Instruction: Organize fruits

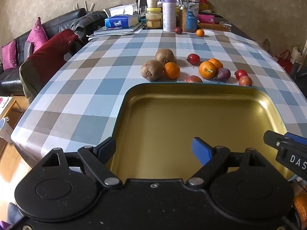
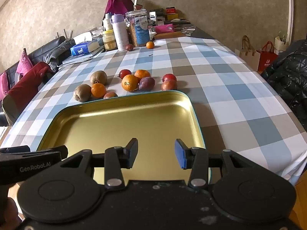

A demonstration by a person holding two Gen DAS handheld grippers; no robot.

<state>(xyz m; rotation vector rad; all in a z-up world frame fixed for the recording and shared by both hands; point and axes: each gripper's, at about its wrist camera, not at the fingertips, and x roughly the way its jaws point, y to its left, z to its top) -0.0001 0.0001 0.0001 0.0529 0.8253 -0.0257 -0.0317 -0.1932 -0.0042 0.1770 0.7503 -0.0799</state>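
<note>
An empty gold metal tray (image 1: 191, 99) (image 2: 107, 107) lies on the checked tablecloth. Behind its far rim sit two brown kiwis (image 1: 152, 70) (image 2: 82, 93), three oranges (image 1: 207, 70) (image 2: 129, 82) and several red and purple plums (image 1: 223, 74) (image 2: 146, 83). One more plum (image 2: 129, 47) and a small orange (image 2: 150, 44) lie far back by the jars. My left gripper (image 1: 154, 148) is open and empty above the tray's near left part. My right gripper (image 2: 156, 153) is open and empty above the tray's near right part; it also shows in the left wrist view (image 1: 284, 143).
Jars, a white bottle (image 1: 169, 13) (image 2: 120, 32), a tissue pack (image 1: 121, 21) and books crowd the table's far end. A sofa with red and pink cushions (image 1: 48, 53) stands left of the table. Paper bags (image 2: 267, 55) and a dark jacket (image 2: 287, 76) are to the right.
</note>
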